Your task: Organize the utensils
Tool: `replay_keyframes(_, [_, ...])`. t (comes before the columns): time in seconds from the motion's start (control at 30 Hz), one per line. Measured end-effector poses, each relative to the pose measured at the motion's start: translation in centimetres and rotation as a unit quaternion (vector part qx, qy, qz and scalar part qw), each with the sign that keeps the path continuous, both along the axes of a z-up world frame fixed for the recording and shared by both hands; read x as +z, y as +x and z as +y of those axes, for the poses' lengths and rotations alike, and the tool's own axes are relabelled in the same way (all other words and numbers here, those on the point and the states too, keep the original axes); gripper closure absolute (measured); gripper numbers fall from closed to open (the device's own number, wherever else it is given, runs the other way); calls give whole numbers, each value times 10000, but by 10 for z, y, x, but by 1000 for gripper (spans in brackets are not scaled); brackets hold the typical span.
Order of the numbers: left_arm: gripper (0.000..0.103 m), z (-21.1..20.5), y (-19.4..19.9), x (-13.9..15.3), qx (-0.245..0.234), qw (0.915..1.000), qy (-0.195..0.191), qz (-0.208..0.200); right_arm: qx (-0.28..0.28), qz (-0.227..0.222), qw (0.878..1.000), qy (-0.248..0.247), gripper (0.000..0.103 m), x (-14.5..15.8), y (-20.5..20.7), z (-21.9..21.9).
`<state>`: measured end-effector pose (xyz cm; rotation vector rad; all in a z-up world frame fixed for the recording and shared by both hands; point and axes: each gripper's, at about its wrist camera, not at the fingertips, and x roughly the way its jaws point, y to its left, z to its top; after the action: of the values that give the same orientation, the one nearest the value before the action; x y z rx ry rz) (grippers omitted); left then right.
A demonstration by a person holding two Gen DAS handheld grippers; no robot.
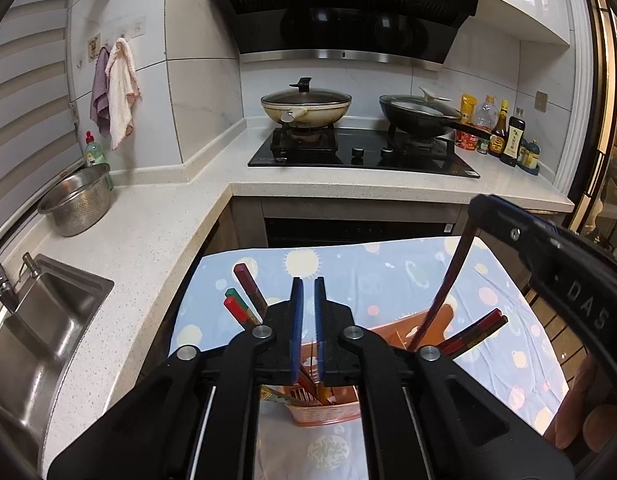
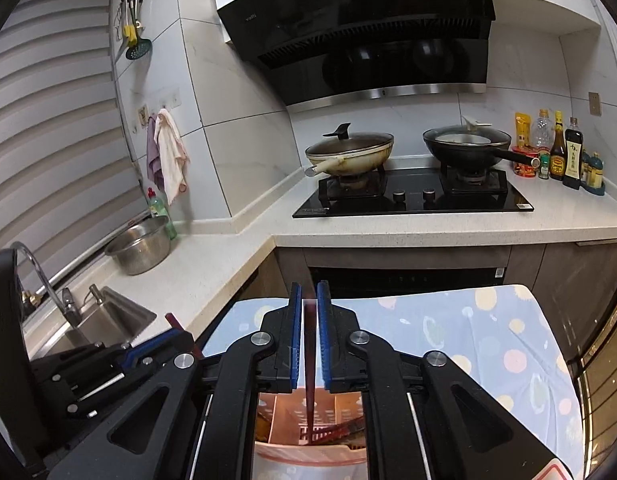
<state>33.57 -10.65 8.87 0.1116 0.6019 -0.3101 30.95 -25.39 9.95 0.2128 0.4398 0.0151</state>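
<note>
An orange plastic utensil basket stands on the blue patterned cloth; it also shows in the right wrist view. Several dark red chopsticks lean out of it left and right. My left gripper hovers above the basket, its blue pads close together with nothing between them. My right gripper is shut on a dark red chopstick whose lower end points down into the basket. That chopstick and the right gripper show at the right of the left wrist view.
White counter with a sink and steel colander on the left. Stove with two lidded pans at the back, sauce bottles to its right. Towels hang on the wall.
</note>
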Motion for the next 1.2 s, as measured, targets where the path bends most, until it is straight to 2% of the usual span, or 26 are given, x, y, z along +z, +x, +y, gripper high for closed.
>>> replay_keyframes(0.03, [75, 1, 0, 0, 48, 10000, -5, -23, -5, 5, 10000, -26, 87, -2, -2, 1])
replay_keyframes(0.1, [59, 1, -4, 1, 118, 9998, 21, -135, -5, 17, 10000, -58, 82, -4, -5, 3])
replay_keyframes(0.13, [57, 2, -6, 2, 149, 9997, 42, -189, -2, 12, 10000, -64, 81, -5, -8, 3])
replay_keyframes(0.2, [54, 2, -10, 4, 155, 9996, 40, -214, -4, -6, 10000, -66, 75, -6, -14, 3])
replay_keyframes(0.43, [51, 4, -23, 9, 213, 9995, 42, -242, 17, -21, 9999, -117, 72, -2, -34, 7])
replay_keyframes(0.5, [49, 6, -29, 11, 219, 9994, 28, -262, 6, -23, 9999, -147, 68, 0, -41, 8])
replay_keyframes(0.87, [45, 14, -61, 19, 205, 9992, -19, -331, 22, 94, 9996, -275, 68, -5, -81, 16])
replay_keyframes(0.97, [41, 16, -71, 19, 217, 9991, -4, -358, 15, 124, 9995, -307, 68, -7, -92, 17])
replay_keyframes(1.03, [36, 18, -78, 18, 231, 9990, 9, -372, -3, 140, 9995, -299, 63, -10, -99, 17])
replay_keyframes(1.2, [32, 23, -94, 13, 240, 9991, 32, -356, -55, 220, 9991, -370, 57, -17, -118, 19])
